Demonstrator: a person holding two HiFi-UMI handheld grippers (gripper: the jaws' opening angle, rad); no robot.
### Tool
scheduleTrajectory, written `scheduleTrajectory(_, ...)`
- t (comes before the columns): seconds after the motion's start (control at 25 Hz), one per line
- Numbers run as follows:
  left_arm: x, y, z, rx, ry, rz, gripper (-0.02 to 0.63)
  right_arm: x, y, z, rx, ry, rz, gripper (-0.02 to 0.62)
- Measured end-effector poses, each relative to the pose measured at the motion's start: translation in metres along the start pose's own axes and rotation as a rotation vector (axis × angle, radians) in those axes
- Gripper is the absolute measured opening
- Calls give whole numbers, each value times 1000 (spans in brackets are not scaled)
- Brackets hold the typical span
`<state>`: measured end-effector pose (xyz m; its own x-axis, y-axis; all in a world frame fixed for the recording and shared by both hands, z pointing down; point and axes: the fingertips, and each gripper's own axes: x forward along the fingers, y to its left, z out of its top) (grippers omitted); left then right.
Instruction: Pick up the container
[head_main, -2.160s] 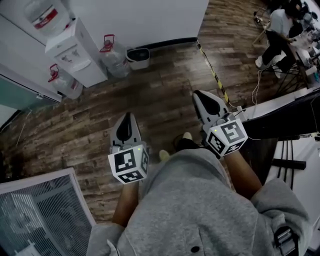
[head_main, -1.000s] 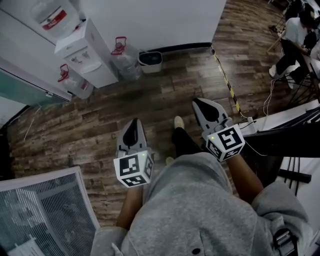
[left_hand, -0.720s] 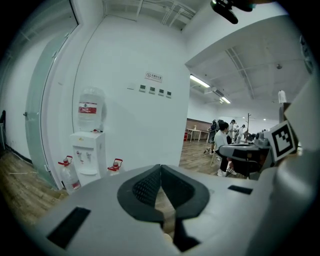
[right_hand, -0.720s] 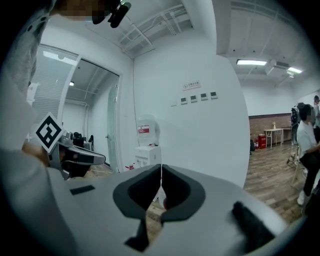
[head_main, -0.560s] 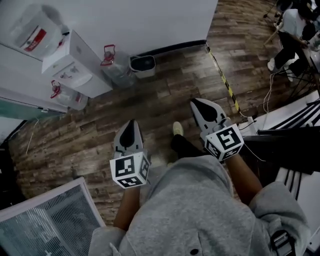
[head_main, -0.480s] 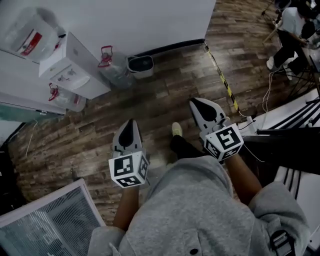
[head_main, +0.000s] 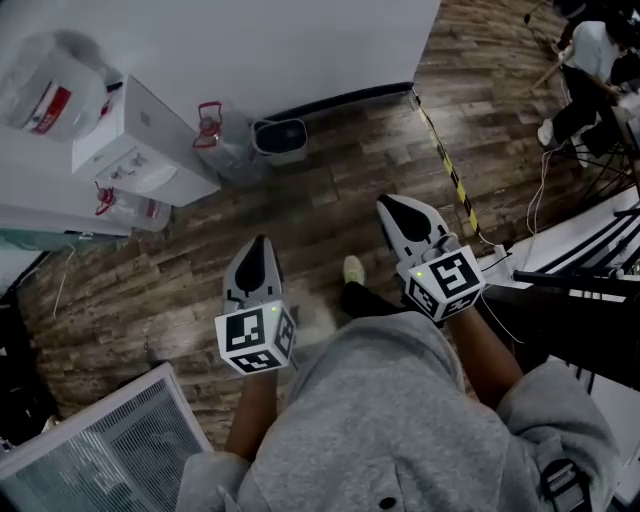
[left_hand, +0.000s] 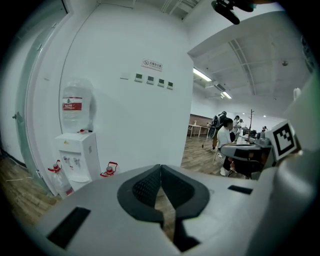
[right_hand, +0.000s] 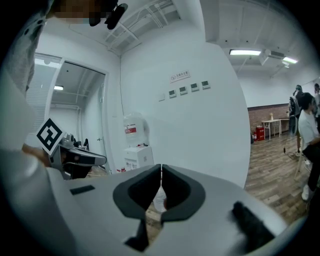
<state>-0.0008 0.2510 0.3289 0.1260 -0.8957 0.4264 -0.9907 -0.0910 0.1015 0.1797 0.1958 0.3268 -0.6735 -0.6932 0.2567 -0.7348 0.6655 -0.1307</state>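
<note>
No container is in either gripper. A small grey bin (head_main: 279, 137) stands on the wooden floor against the white wall, well ahead of both grippers. My left gripper (head_main: 259, 241) hangs over the floor at waist height, its jaws closed together with nothing between them. My right gripper (head_main: 389, 201) is level with it on the right, also shut and empty. In the left gripper view the left gripper (left_hand: 160, 168) points at the white wall. The right gripper (right_hand: 161, 167) in its own view points at the same wall.
A white water dispenser (head_main: 140, 140) with a bottle on top stands left of the bin, with a red-handled water bottle (head_main: 213, 135) beside it. Yellow-black tape (head_main: 447, 170) crosses the floor. A dark desk (head_main: 590, 260) is at right, a white grille panel (head_main: 100, 450) at bottom left. A person (head_main: 590, 60) sits far right.
The head view has drifted and turned a little as the person steps; the dispenser and bin sit further left. Both grippers keep their stance and stay shut.
</note>
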Motion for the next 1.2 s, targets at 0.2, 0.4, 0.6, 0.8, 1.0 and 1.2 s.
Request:
scheduleTrajectory(0.2, 21, -7, 9, 6, 12, -2, 15, 21, -18, 11, 2, -1, 23, 26)
scheduleTrajectory(0.4, 40, -18, 17, 10, 20, 10, 15, 30, -35, 15, 9, -3, 51, 26)
scheduleTrajectory(0.6, 53, -24, 28, 22, 14, 25, 15, 35, -50, 17, 10, -17, 78, 26)
scheduleTrajectory(0.8, 61, -29, 38, 59, 9, 44, 15, 34, -68, 24, 23, -41, 73, 26)
scheduleTrajectory(1.0, 67, -32, 46, 95, 15, 61, 15, 36, -85, 27, 50, -75, 66, 26)
scheduleTrajectory(1.2, 67, -37, 55, 109, 11, 66, 15, 35, -87, 34, 71, -101, 74, 26)
